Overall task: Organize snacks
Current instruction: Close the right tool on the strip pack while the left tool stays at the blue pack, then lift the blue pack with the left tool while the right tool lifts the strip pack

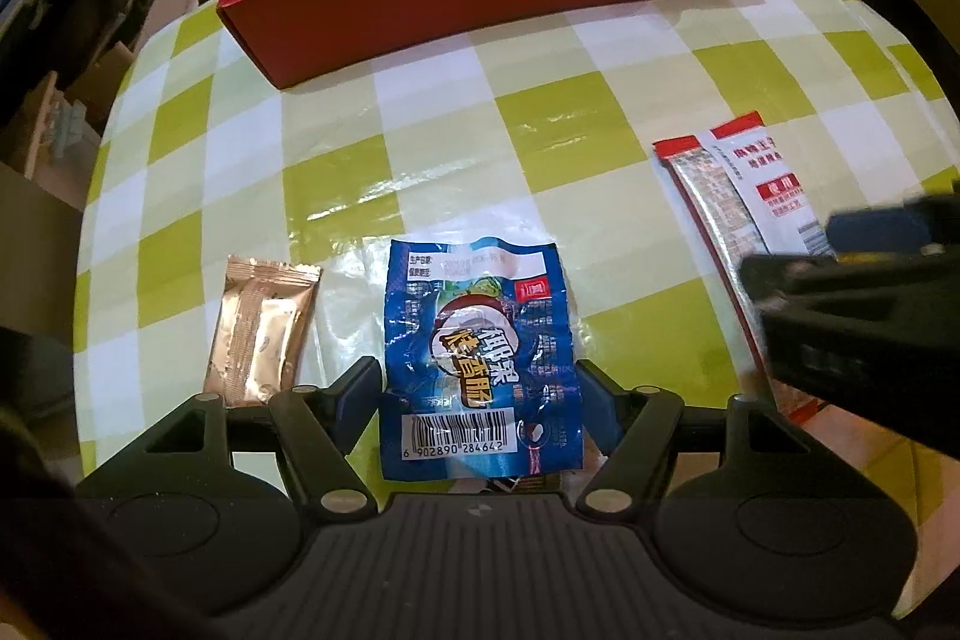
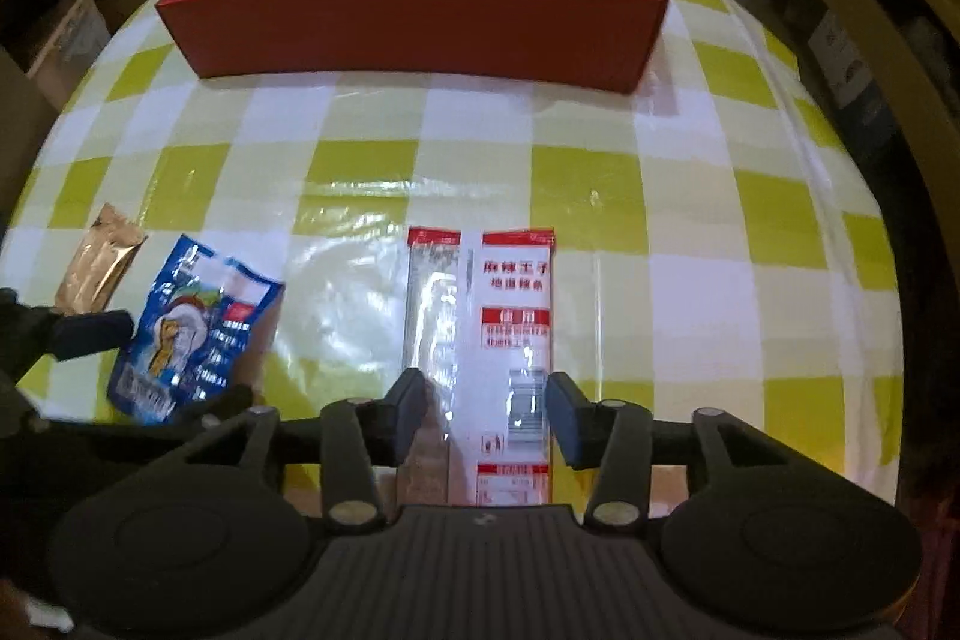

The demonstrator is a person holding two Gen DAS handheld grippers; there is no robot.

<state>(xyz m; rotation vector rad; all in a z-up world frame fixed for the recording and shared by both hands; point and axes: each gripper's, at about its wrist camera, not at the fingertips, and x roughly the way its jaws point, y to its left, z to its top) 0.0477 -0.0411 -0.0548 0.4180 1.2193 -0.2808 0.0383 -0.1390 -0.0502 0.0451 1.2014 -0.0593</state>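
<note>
Three packets lie loose at the near side of the worktop point(image 2: 588, 196), green-and-white check cloth. Wide bare strip of cloth between them and the red box point(image 2: 420, 34), which sits at the far edge holding several snack bags. Worktop drops off left and right; shelving and cartons crowd the left side.

Left tool point(image 1: 480, 388) points steeply down, jaws apart, straddling the blue packet point(image 1: 480, 352). Pads sit just beside its crinkled edges; can't tell if they touch. Gold sachet point(image 1: 261, 334) lies just left of the left finger, apart from the blue one.

Right tool point(image 2: 486, 412) also tilted steeply down, jaws narrowly apart either side of the red-and-white packet point(image 2: 510, 340), which lies flat on the cloth. Right pad is just off its edge, left pad over its clear side. Not gripped.

The two tools are close, side by side near the front edge.
</note>
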